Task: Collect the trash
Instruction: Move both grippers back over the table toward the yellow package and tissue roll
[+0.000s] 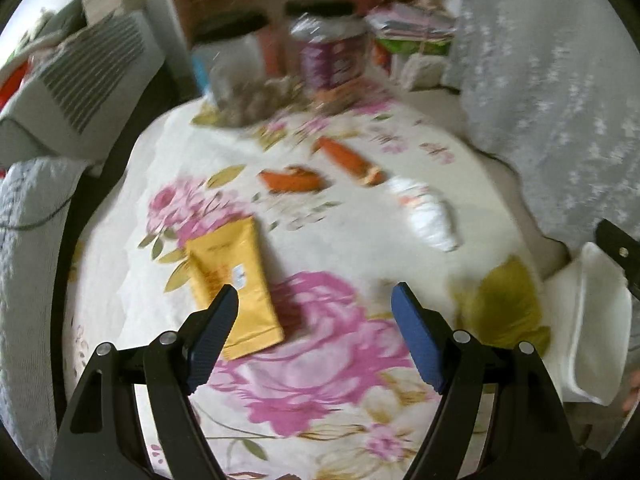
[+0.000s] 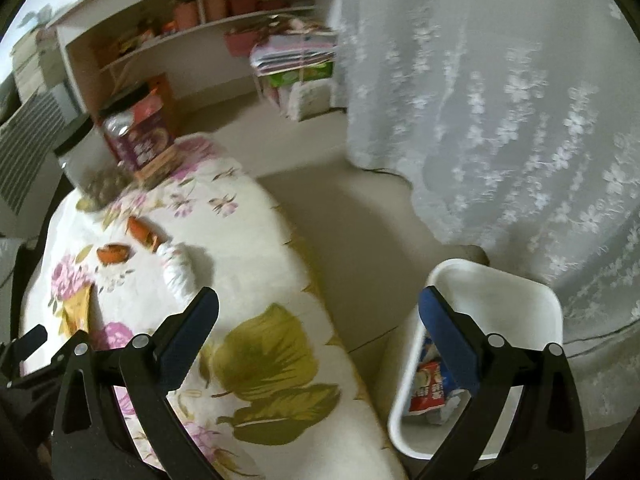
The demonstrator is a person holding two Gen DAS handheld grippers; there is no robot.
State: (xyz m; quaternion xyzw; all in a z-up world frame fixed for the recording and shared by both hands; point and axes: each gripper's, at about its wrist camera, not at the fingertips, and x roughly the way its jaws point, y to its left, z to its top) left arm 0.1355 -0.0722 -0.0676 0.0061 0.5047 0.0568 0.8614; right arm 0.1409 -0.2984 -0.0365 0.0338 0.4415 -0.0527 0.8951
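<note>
On the flowered tablecloth lie a yellow packet, two orange wrappers and a crumpled white wrapper. My left gripper hangs open over the cloth, its left finger just above the yellow packet, nothing between the fingers. My right gripper is open and empty too, over the table's right edge. Beside that edge stands a white bin with red and blue wrappers inside. The same packet, orange wrappers and white wrapper show in the right wrist view.
Two black-lidded jars stand at the table's far end. A white shelf unit lines the back wall, a lace curtain hangs on the right, and a slatted white appliance sits to the left. Beige floor lies between table and curtain.
</note>
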